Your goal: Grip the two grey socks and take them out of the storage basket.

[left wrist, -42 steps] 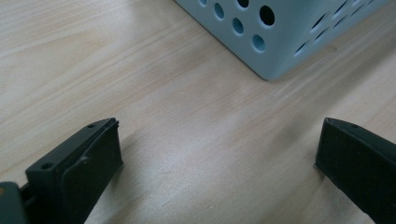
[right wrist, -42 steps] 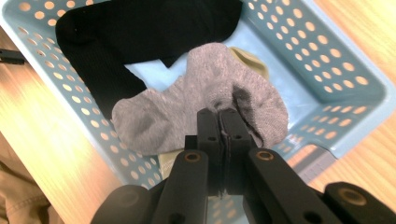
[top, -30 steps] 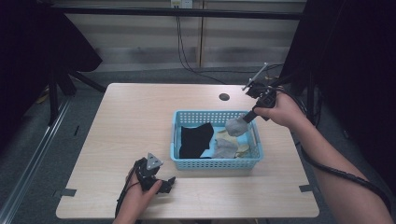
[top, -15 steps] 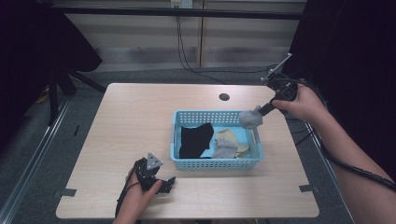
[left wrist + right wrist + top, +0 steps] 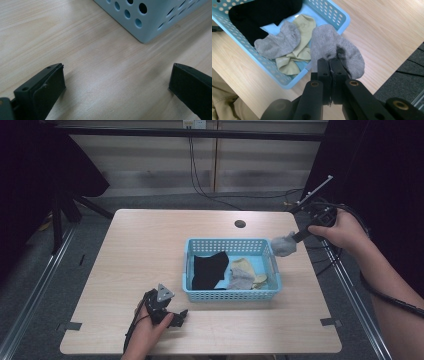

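Holding a grey ankle sock [image 5: 336,51] clear of the blue perforated basket [image 5: 273,265], with the right gripper [image 5: 329,65] clamped tight on a fold near the sock's opening. Hanging just past the basket's right rim in the high view [image 5: 283,245], above the wooden table [image 5: 150,245], touching nothing below. Drooping to either side of the jaws, so clearly soft, limp and very light; no risk of breakage, little of slipping, knit fabric giving the pads plenty of bite. Best taken as here, by a bunched fold or the cuff, pinched fully shut; a grip on a single thin layer would probably hold too, but would let the rest swing and trail. Likely to snag the basket rim if carried low, so worth keeping high until set down.

Left in the basket: a second grey sock [image 5: 278,42], a pale yellow-green sock [image 5: 297,53] and a black garment [image 5: 260,15], all equally floppy.

Resting on the table near the basket's front left corner, the left gripper [image 5: 117,85], jaws spread wide with nothing between them.
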`<state>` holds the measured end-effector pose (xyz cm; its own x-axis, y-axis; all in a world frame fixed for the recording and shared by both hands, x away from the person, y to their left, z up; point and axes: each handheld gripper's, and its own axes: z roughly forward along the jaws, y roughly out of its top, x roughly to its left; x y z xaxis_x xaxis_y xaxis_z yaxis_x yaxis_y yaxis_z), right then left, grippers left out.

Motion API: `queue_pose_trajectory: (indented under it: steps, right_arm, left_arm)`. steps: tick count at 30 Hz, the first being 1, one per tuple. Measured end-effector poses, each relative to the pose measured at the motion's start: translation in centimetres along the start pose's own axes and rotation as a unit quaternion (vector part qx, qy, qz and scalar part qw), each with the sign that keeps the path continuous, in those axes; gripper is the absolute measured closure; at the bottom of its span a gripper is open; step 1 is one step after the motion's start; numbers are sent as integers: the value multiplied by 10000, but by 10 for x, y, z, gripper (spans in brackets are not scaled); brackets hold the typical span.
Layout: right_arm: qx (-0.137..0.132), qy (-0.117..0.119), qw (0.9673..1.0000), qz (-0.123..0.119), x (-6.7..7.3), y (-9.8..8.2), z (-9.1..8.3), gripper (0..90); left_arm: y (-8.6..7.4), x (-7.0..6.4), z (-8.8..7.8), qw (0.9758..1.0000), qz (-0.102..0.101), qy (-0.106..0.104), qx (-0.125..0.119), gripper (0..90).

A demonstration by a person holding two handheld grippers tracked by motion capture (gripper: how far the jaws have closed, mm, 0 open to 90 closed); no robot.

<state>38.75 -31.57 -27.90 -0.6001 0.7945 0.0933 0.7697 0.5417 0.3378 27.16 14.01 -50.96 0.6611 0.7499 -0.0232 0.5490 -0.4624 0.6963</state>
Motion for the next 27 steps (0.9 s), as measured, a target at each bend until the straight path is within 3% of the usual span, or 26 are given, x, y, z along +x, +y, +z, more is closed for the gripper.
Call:
queue_pose_trajectory:
  steps: [13,27]
  right_arm:
    - [30,-22,9998,218,-19,-22,8,883]
    - [90,138,9990,404,-31,-44,53,881]
  left_arm:
    - [0,0,0,10000,0,1,-1,0]
    - [0,0,0,10000,0,-1,0,0]
